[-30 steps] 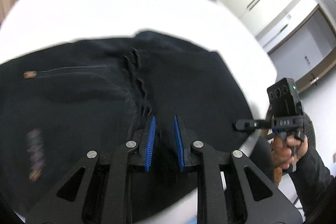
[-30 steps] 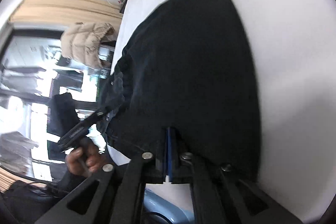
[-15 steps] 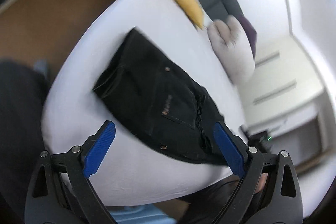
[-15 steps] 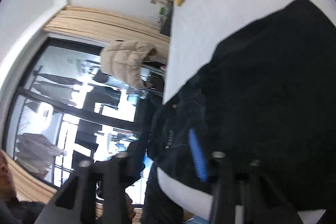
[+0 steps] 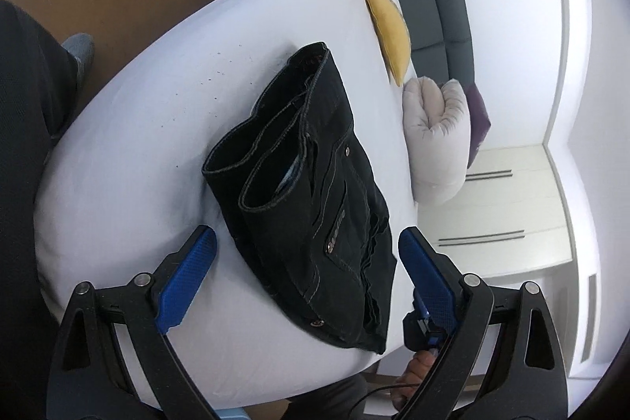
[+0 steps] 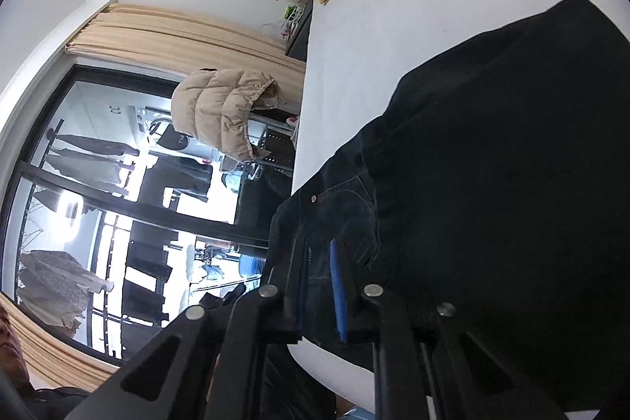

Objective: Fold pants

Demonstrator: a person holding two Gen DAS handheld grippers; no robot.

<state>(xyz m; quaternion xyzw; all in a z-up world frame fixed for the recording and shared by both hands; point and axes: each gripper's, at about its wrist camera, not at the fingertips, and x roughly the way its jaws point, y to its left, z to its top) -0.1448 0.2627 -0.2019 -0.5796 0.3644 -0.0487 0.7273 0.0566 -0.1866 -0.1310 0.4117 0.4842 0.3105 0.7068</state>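
Your left tongs [image 5: 307, 262] hang wide apart above the folded black jeans [image 5: 311, 191]; your right tongs [image 6: 317, 286] sit narrowly apart at the waistband, so pulling could undo the fold near the bed [image 5: 157, 128] edge.

Left gripper [image 5: 307, 262] spread wide, held above the pants [image 5: 315, 191], touching nothing. Right gripper [image 6: 319, 286] at the pants' near edge, blue pads [image 6: 338, 296] slightly apart with denim between them, not clamped.
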